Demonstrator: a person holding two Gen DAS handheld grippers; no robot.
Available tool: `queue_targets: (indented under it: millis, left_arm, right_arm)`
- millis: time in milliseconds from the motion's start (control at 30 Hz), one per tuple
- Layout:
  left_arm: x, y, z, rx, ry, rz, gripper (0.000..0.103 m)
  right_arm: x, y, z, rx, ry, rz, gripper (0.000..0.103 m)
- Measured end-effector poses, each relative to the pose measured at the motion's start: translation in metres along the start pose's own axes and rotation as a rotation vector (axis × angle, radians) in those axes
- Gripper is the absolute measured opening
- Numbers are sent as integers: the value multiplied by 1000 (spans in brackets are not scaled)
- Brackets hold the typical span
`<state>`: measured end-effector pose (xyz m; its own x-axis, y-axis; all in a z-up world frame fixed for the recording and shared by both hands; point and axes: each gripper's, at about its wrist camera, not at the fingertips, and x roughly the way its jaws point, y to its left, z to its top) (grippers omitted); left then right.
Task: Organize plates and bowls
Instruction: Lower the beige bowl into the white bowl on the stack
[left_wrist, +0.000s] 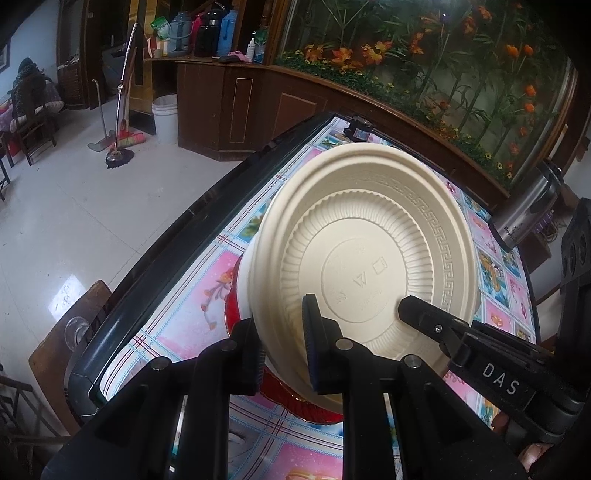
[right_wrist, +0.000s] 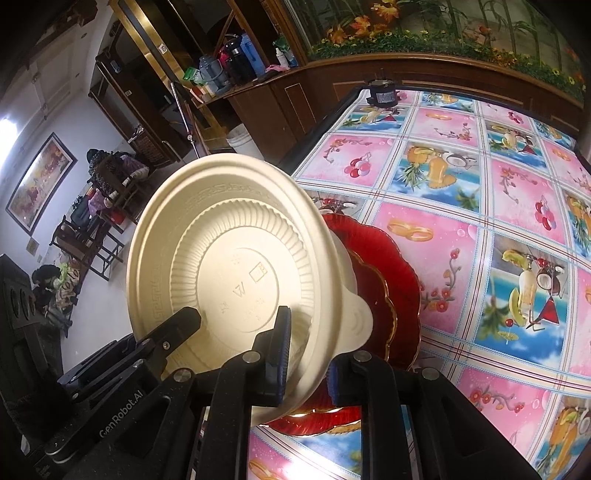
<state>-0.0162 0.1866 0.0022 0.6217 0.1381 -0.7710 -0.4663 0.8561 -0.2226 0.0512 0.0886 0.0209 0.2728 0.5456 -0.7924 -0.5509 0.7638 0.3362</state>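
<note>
Your left gripper (left_wrist: 284, 354) is clamped on the near rim of the cream bowl (left_wrist: 364, 258), one pad inside the rim and one outside, and your right gripper (right_wrist: 308, 373) pinches the same bowl (right_wrist: 225, 266) the same way from its own side, so the bowl is held between both tools. It is tipped up on edge, its underside facing both cameras, directly above the red plate (right_wrist: 384, 280) that lies flat on the table (right_wrist: 480, 206). A second cream piece with a small rounded tab (right_wrist: 360, 321) sits nested against the bowl on the side toward the red plate; whether it touches the plate cannot be told. The bowl is matte, moulded plastic-like ware: a flat round base with raised marks, a ring of fine radial ribs around it, then a band of Greek-key pattern below the smooth rim. The red plate is glossy, translucent-looking, with a scalloped edge and a thin gold line. Beyond the plate the table's cover is shiny, printed in pink and blue fruit squares.
</note>
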Motion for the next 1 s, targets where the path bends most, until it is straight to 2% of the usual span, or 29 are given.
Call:
queue_targets:
  millis: [133, 300, 567, 667, 700, 1000]
  left_arm:
    - [1, 1, 3, -7, 5, 4, 16]
    - [1, 2, 5, -20, 1, 4, 18]
    - [3, 0, 6, -21, 4, 11, 19]
    - [6, -5, 6, 1, 13, 7, 27]
    - [6, -7, 7, 7, 16, 0, 36]
    - [6, -13, 5, 28, 14, 8, 38]
  right_arm:
    - [2, 2, 3, -3, 6, -6, 19]
    - [5, 5, 6, -17, 17, -7, 32]
    - [5, 5, 7, -21, 10, -17, 32]
    - [3, 5, 7, -21, 4, -21, 32]
    - [3, 5, 7, -22, 1, -22, 32]
    - [-2, 6, 9, -29, -14, -35, 33]
